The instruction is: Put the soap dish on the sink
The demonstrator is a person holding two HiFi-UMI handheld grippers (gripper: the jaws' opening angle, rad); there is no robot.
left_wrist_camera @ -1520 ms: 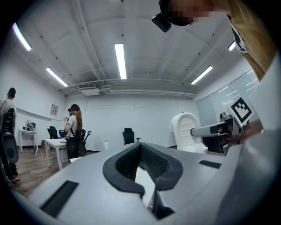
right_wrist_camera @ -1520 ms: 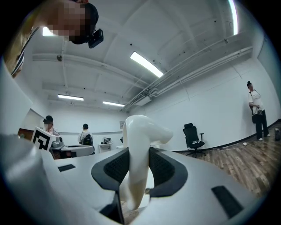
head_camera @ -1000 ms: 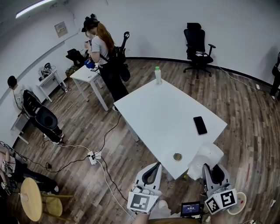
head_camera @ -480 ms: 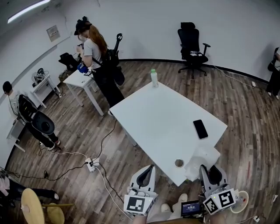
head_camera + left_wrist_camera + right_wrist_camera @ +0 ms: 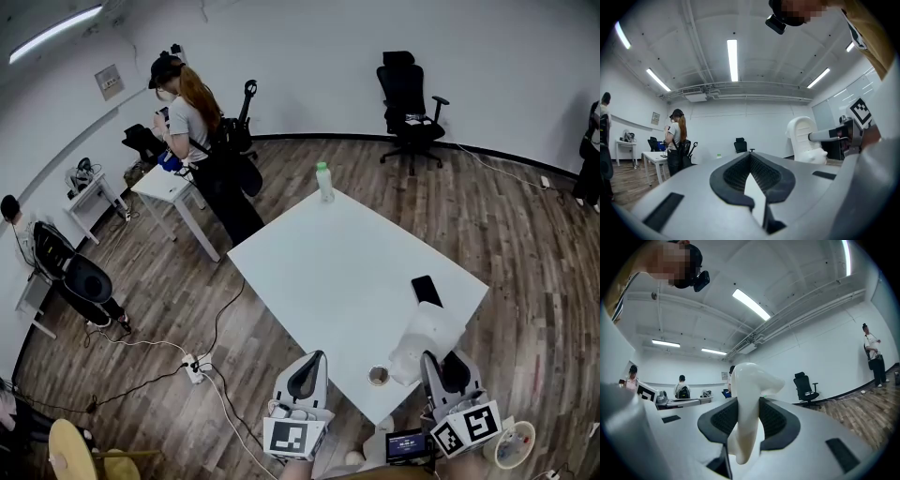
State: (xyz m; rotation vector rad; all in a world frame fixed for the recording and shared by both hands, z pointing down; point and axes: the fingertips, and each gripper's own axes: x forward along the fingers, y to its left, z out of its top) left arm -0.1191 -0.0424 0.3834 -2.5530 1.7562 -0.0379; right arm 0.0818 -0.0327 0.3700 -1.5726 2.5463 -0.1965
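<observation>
The soap dish [image 5: 427,336] is a white, curved plastic piece held upright in my right gripper [image 5: 434,359], which is shut on its lower edge. It hangs over the near right corner of the white table [image 5: 337,262]. In the right gripper view the soap dish [image 5: 747,399] stands clamped between the black pads [image 5: 776,420]. My left gripper [image 5: 312,364] is level beside the table's near edge, its jaws together with nothing in them. From the left gripper view the soap dish [image 5: 805,139] shows at the right, beyond the left gripper [image 5: 751,162].
On the table are a small round metal cup [image 5: 378,376] near the front corner, a black phone [image 5: 427,291] and a green-capped bottle [image 5: 323,181] at the far corner. A person [image 5: 202,150] stands by a small table [image 5: 169,183]. Cables and a power strip [image 5: 195,364] lie on the floor at the left.
Both grippers have moved forward to the table together. The soap dish, earlier just off the corner, now hangs over the tabletop near the phone. Neither gripper's jaws have changed.
</observation>
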